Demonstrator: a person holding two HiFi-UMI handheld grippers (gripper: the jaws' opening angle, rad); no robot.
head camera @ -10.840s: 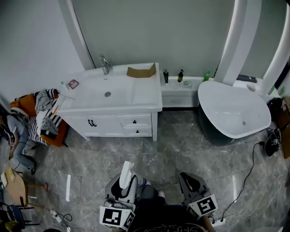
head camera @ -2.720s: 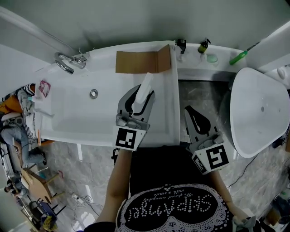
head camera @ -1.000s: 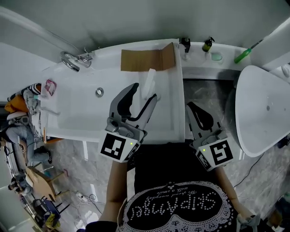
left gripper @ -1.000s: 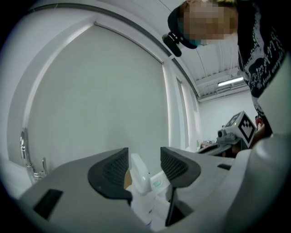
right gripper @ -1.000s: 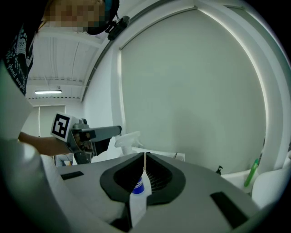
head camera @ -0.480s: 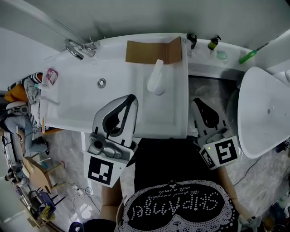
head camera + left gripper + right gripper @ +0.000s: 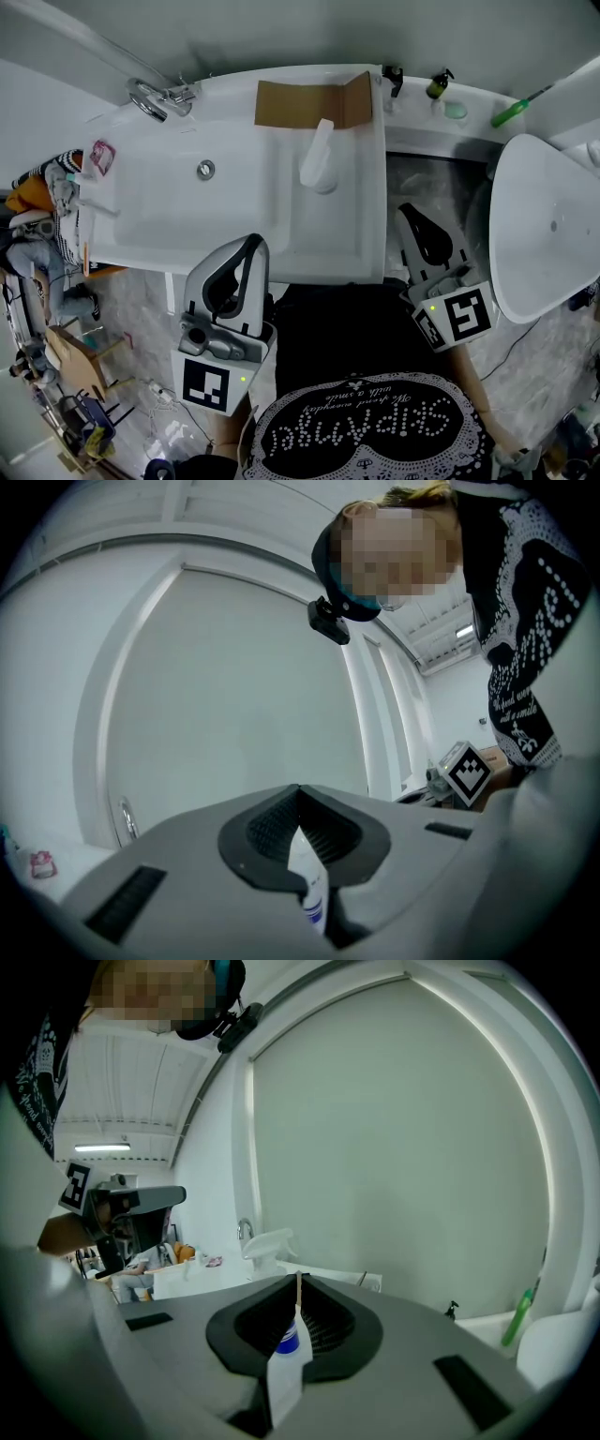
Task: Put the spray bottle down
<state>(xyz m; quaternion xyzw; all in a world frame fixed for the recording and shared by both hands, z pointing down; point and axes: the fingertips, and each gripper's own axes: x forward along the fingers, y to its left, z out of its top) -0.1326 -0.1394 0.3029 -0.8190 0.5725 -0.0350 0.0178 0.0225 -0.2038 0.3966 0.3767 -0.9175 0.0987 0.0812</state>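
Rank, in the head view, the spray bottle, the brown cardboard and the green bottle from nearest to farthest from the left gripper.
1. spray bottle: upright on the counter, just beyond the left gripper.
2. brown cardboard: behind the bottle, at the counter's back edge.
3. green bottle: far to the right, past the counter.

The spray bottle (image 7: 317, 167) stands on the counter (image 7: 354, 234), ahead and right of the left gripper (image 7: 253, 242); cardboard (image 7: 300, 103) lies beyond it.
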